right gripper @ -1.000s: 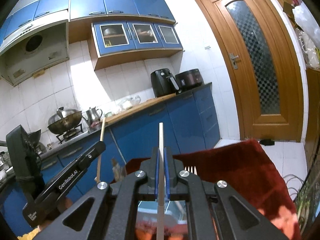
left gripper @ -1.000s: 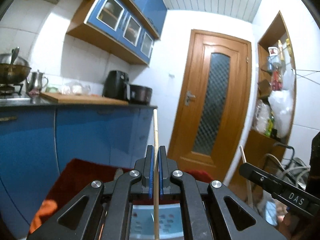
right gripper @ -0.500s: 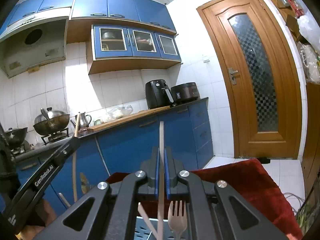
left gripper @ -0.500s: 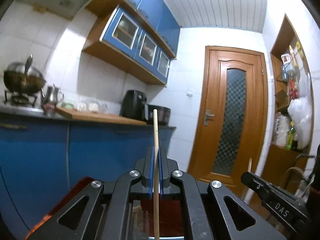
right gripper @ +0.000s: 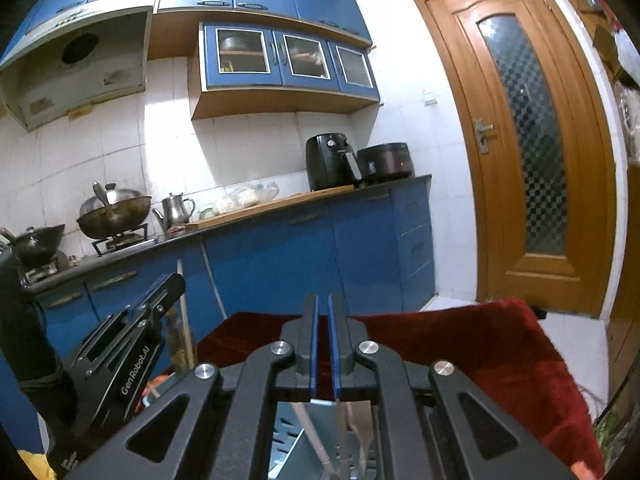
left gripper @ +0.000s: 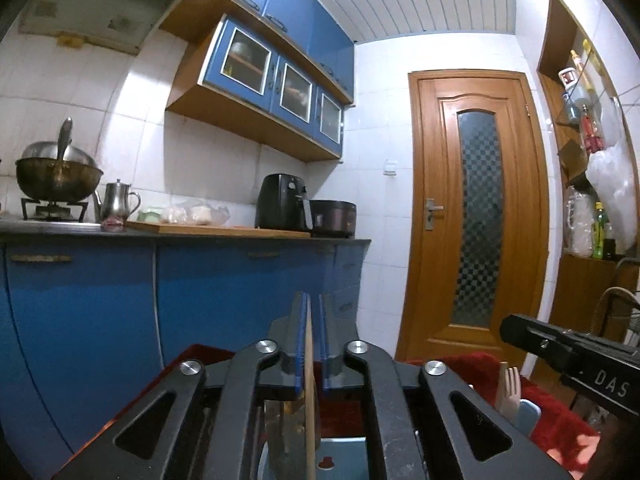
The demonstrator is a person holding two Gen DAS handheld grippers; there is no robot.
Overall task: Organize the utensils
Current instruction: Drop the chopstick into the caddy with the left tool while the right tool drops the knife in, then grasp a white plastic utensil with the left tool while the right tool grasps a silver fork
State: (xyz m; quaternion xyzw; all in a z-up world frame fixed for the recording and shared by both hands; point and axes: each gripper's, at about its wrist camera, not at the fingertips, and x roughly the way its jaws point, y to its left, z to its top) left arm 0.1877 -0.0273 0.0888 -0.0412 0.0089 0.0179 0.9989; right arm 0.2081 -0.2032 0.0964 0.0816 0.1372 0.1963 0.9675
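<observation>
In the left wrist view my left gripper [left gripper: 312, 300] has its jaws slightly apart, with a wooden chopstick [left gripper: 309, 392] leaning on the left pad and dropping low between the fingers toward a light blue utensil holder [left gripper: 344, 456]. A pale fork [left gripper: 510, 388] stands up from the holder at the right. In the right wrist view my right gripper [right gripper: 323, 300] is parted and empty; below it several utensil handles [right gripper: 340, 432] stand in the holder. The left gripper [right gripper: 132, 328] shows at the left with the chopstick [right gripper: 185, 320].
A red cloth [right gripper: 480, 344] covers the surface under the holder. Blue kitchen cabinets [left gripper: 200, 300] and a counter with an air fryer [left gripper: 282, 202] stand behind. A wooden door [left gripper: 476, 216] is at the right, shelves [left gripper: 592, 184] beyond it.
Both grippers have opened a little. The chopstick in each has slid down: the left one sits low between the pads, the right one has dropped out of the jaws into the holder.
</observation>
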